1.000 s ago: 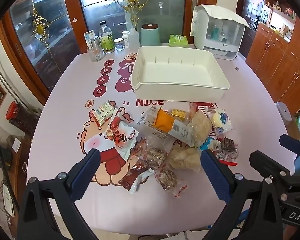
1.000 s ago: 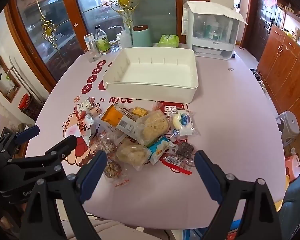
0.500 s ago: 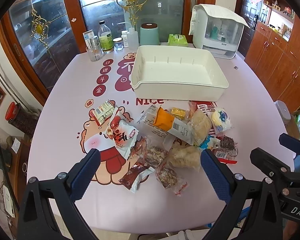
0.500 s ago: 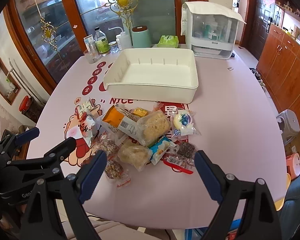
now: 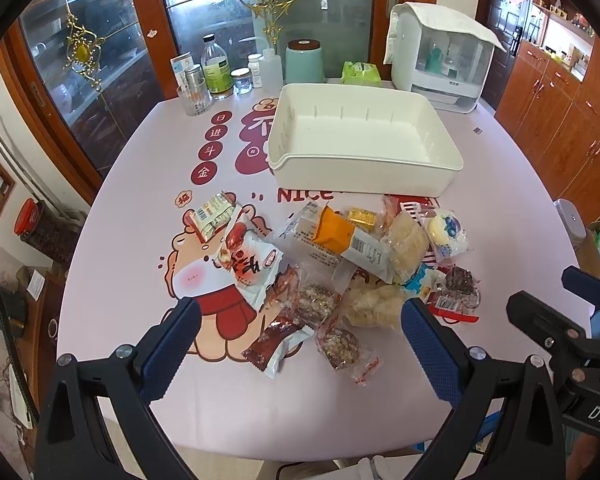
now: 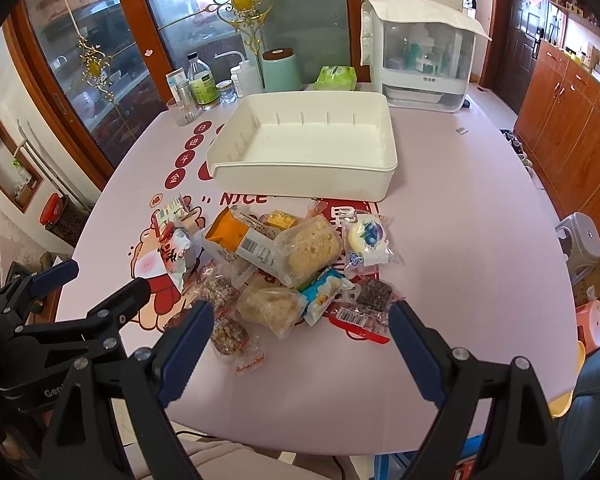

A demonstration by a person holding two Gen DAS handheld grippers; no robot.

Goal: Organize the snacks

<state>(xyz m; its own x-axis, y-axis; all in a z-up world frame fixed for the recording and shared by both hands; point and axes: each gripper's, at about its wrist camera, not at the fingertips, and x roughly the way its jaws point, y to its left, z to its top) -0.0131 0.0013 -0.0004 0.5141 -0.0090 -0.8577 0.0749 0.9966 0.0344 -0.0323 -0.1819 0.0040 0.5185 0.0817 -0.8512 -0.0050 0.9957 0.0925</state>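
A heap of wrapped snacks (image 5: 340,264) (image 6: 284,264) lies on the pink table (image 5: 500,216), in front of an empty white plastic bin (image 5: 364,136) (image 6: 308,148). The pile includes an orange-labelled packet (image 5: 332,236), a red-and-white packet (image 5: 248,264), pale rice cakes (image 6: 308,248) and a round blueberry pastry (image 6: 370,236). My left gripper (image 5: 300,344) hovers open at the near edge of the pile, nothing between its blue pads. My right gripper (image 6: 300,340) is open too, just short of the pile. Each gripper shows in the other's view.
Bottles, jars and a glass (image 5: 196,100) stand at the far left of the table, with a teal canister (image 5: 305,60), a green tissue pack (image 5: 360,72) and a white covered appliance (image 5: 440,52) behind the bin. Wooden cabinets (image 5: 572,120) line the right wall.
Both views have crept slightly toward the table, so the snacks sit a little lower and closer. Nothing on the table has moved, and both grippers stay open.
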